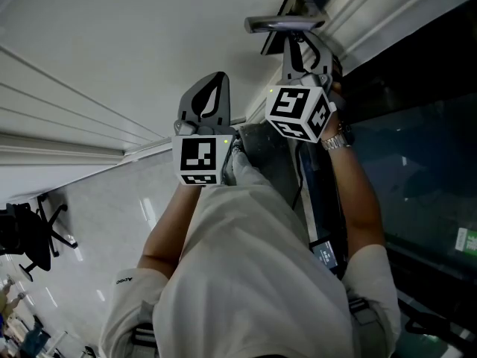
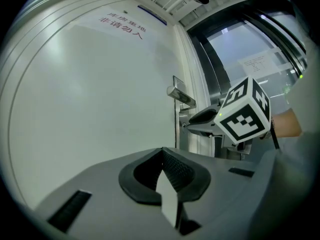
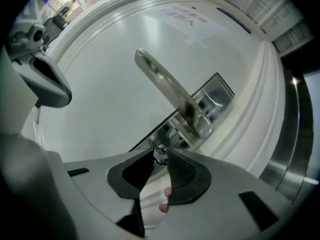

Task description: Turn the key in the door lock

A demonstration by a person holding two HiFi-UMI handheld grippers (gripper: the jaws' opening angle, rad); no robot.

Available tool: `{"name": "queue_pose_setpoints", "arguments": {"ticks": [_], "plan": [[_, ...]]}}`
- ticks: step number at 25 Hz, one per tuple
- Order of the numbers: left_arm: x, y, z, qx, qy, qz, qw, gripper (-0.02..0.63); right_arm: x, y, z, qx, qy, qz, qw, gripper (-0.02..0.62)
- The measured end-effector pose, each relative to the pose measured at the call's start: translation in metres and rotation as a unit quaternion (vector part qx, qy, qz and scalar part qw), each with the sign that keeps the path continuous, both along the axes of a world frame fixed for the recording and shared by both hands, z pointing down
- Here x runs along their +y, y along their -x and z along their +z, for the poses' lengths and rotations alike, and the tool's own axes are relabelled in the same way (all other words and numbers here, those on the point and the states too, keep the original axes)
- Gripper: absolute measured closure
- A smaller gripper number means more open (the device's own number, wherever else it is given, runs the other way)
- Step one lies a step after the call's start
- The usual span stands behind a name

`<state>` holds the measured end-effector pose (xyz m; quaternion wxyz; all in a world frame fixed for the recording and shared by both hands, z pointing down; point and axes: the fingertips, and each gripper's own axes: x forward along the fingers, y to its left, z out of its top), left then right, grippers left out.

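A white door (image 1: 112, 43) carries a silver lever handle (image 3: 170, 94) on a metal lock plate (image 3: 212, 96). Just below the handle a small silver key (image 3: 160, 152) sticks out of the lock. My right gripper (image 3: 160, 159) is shut on the key's head, tips pinching it; in the head view the right gripper (image 1: 297, 45) reaches up right under the handle (image 1: 283, 24). My left gripper (image 2: 162, 154) is shut with nothing in it and points at the bare door panel, apart from the lock. The left gripper (image 1: 218, 80) stands to the left of the right one.
Red lettering (image 2: 121, 25) is printed high on the door. A dark glass panel (image 1: 417, 162) in a metal frame runs beside the door on the right. An office chair (image 1: 33, 233) stands on the glossy floor far left.
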<state>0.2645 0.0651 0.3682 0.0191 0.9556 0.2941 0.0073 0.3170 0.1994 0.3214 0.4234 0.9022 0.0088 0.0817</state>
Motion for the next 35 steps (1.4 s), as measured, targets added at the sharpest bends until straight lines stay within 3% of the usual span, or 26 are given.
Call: {"name": "queue_pose_setpoints", "arguments": {"ticks": [7,10,15,17,19,22,25,32,35], "plan": [[0.003,0.000,0.000,0.000,0.000,0.003,1.0000,0.597,0.001,-0.001,-0.005,-0.007,-0.139,-0.006,0.990,0.533],[0.004,0.000,0.000,-0.001,-0.001,0.003,1.0000,0.597,0.002,-0.001,-0.006,-0.009,-0.175,-0.009,0.984,0.586],[0.006,-0.002,0.001,0.000,-0.002,0.004,1.0000,0.597,0.005,-0.001,-0.006,-0.010,-0.220,-0.009,0.975,0.586],[0.007,-0.002,0.001,-0.001,-0.002,0.004,1.0000,0.597,0.008,-0.001,-0.005,-0.015,-0.260,-0.010,0.965,0.586],[0.009,-0.002,0.000,0.000,-0.002,0.005,1.0000,0.597,0.011,-0.001,-0.006,-0.022,-0.328,-0.010,0.944,0.586],[0.010,-0.002,0.001,-0.001,-0.001,0.005,1.0000,0.597,0.016,-0.002,-0.006,-0.028,-0.442,-0.013,0.897,0.586],[0.009,-0.003,0.002,-0.003,-0.002,0.003,1.0000,0.597,0.020,-0.002,-0.005,-0.031,-0.526,-0.013,0.850,0.586],[0.011,-0.004,0.003,-0.002,-0.004,0.004,1.0000,0.597,0.027,-0.002,-0.002,-0.037,-0.681,-0.012,0.731,0.586],[0.012,-0.004,0.003,-0.003,-0.003,0.006,1.0000,0.597,0.028,-0.002,-0.001,-0.039,-0.720,-0.013,0.693,0.586]]}}
